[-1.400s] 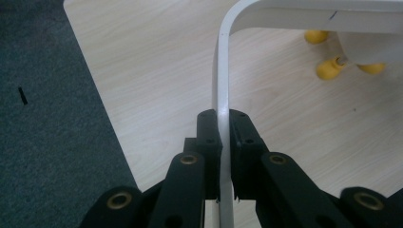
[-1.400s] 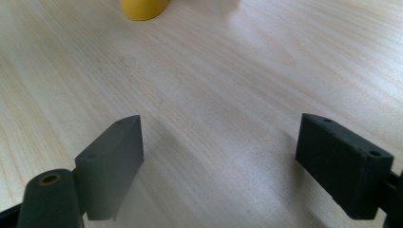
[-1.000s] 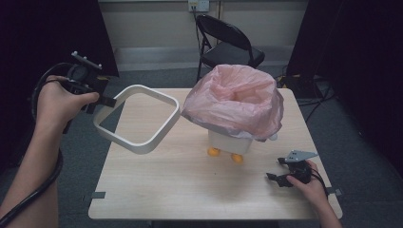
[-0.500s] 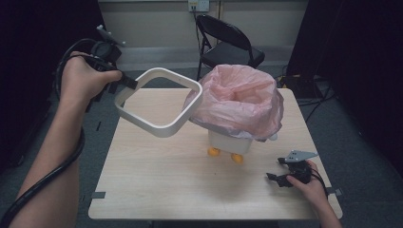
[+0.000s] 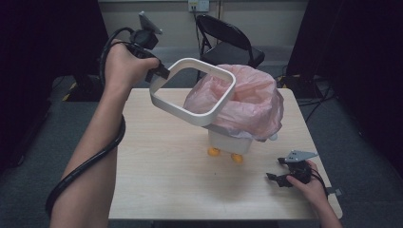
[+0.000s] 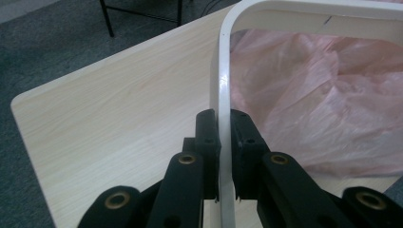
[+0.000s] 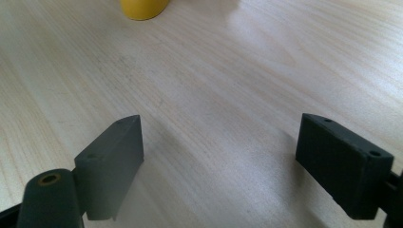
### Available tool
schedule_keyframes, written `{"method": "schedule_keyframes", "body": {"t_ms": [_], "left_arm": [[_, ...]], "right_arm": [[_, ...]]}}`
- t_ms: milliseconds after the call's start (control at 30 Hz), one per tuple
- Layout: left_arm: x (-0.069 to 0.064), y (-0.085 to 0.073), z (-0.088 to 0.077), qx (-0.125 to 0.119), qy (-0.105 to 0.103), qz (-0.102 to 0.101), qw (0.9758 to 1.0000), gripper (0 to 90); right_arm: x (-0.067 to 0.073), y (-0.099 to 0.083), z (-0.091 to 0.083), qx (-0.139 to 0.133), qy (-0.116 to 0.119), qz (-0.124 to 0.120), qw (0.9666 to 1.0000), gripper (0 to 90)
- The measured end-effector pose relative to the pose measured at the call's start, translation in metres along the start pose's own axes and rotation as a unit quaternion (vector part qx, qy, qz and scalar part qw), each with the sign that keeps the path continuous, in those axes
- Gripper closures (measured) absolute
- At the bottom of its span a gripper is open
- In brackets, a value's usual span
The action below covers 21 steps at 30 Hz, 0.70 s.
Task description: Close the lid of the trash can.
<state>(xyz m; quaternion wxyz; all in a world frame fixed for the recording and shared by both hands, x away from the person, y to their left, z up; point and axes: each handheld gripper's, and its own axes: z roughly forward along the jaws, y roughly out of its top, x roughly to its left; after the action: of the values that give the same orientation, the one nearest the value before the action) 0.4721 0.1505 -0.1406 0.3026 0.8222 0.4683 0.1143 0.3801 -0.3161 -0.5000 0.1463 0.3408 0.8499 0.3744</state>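
Observation:
A white rounded-square frame (image 5: 195, 114) hangs tilted in the air over the table's back left, its far side above the pink bag (image 5: 247, 102). My left gripper (image 5: 161, 72) is shut on the frame's near-left edge; in the left gripper view the thin white frame (image 6: 221, 95) runs up between the two black pads (image 6: 207, 137), which press on it. The pink bag (image 6: 323, 104) lines a small white bin (image 5: 228, 141) with orange feet (image 5: 214, 152). My right gripper (image 5: 273, 178) rests low on the table at the front right, jaws open, with bare wood between its fingers (image 7: 111, 161).
The wooden table (image 5: 161, 180) has bare surface at its left and front. A black folding chair (image 5: 228, 42) stands behind the table. An orange foot (image 7: 142, 8) of the bin shows ahead of the right gripper. A thick cable (image 5: 81, 171) trails along the left forearm.
The left hand has carried the white frame up and to the right, from beside the table's left edge to over the bag's rim. The right hand has kept still.

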Motion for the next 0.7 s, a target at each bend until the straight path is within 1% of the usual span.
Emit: {"method": "schedule_keyframes", "body": {"t_ms": [33,200,267,333,433,500,700], "left_arm": [[-0.005,0.003,0.004,0.0,-0.001,-0.003,1.0,83.1],[-0.022,0.017,0.018,0.0,-0.012,-0.004,0.9999,83.0],[-0.028,0.021,0.023,0.002,-0.009,-0.002,1.0,83.0],[-0.034,0.026,0.029,0.011,-0.009,0.0,0.9999,83.0],[-0.042,0.032,0.034,0.014,-0.003,0.0,0.9999,82.9],[-0.048,0.037,0.039,0.02,-0.005,-0.005,0.9998,82.9],[-0.063,0.049,0.054,0.021,-0.007,-0.011,0.9997,82.9]], "right_arm": [[0.0,0.0,0.0,0.0,0.0,0.0,1.0,15.5],[0.0,0.0,0.0,-0.001,0.001,0.0,1.0,15.5],[0.0,0.0,0.0,0.0,0.001,0.001,1.0,15.4],[0.0,0.0,0.0,0.0,0.002,0.001,1.0,15.2],[0.0,0.0,0.0,0.0,0.002,0.0,1.0,14.8],[0.0,0.0,0.0,0.0,0.003,0.001,1.0,14.7],[-0.001,0.0,0.0,0.0,0.005,0.002,1.0,14.6]]}}
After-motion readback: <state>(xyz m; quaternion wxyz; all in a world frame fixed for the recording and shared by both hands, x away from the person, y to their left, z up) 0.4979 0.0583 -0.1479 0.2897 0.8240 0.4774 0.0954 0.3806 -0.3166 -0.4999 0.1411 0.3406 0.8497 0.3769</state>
